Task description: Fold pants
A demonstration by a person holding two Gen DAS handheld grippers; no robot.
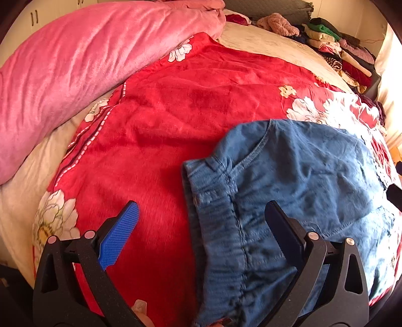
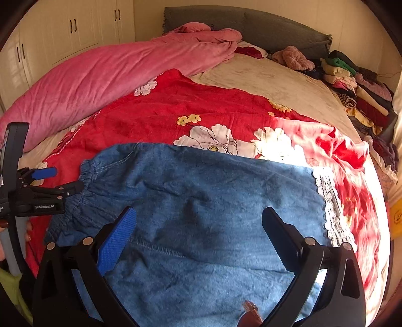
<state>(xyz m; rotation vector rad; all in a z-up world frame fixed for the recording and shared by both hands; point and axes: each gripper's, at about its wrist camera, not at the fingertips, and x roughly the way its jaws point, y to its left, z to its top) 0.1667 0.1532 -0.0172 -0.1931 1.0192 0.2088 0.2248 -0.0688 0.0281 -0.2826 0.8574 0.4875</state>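
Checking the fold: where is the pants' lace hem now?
In the right wrist view, the lace hem lies at the pants' right end, on the red floral blanket.

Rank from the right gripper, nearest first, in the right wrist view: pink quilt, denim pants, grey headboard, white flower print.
From the right gripper:
1. denim pants, directly under the open fingers.
2. white flower print, just past the pants' far edge.
3. pink quilt, back left.
4. grey headboard, far end of the bed.

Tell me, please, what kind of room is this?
Most likely a bedroom in a home. A bed with a grey headboard carries a red floral blanket and pink quilt; white wardrobe doors stand behind it.
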